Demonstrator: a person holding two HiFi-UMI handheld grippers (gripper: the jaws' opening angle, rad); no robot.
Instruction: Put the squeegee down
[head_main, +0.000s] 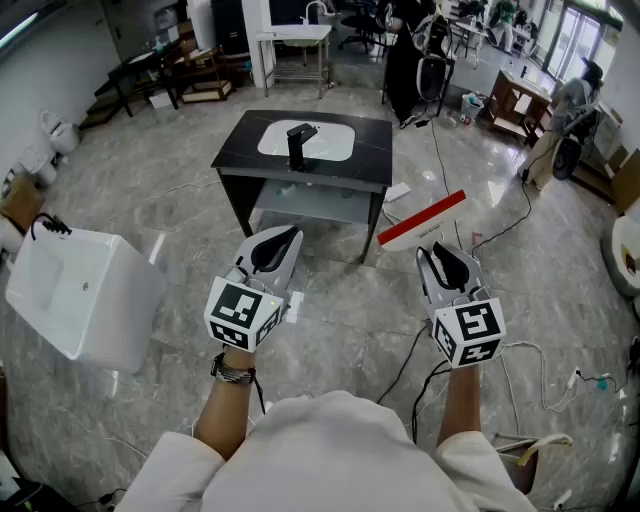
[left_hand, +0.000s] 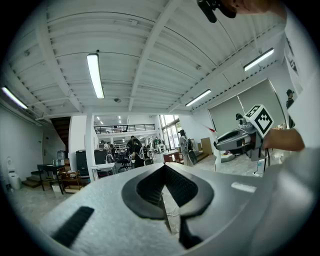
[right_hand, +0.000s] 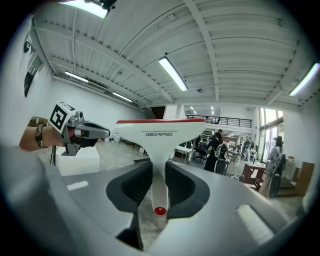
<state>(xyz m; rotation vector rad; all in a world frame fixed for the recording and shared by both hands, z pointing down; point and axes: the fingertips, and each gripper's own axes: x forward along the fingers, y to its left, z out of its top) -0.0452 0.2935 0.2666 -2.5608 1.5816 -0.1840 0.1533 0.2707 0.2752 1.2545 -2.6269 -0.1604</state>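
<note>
The squeegee (head_main: 422, 219) is white with a red blade edge, and its head juts up and left of my right gripper (head_main: 444, 252) in the head view. In the right gripper view the squeegee (right_hand: 160, 134) stands upright, its thin handle clamped between the dark pads of my right gripper (right_hand: 159, 171), which is shut on it. My left gripper (head_main: 277, 243) hovers level to the left, about the same height above the floor. Its jaws (left_hand: 164, 175) meet with nothing between them. Each gripper shows in the other's view: the right gripper (left_hand: 241, 140) and the left gripper (right_hand: 82, 133).
A black table (head_main: 375, 150) with an inset white sink and a black faucet (head_main: 297, 145) stands just ahead. A white box-shaped unit (head_main: 80, 295) sits on the floor at left. Cables (head_main: 520, 350) trail across the marble floor at right. Furniture and people fill the far background.
</note>
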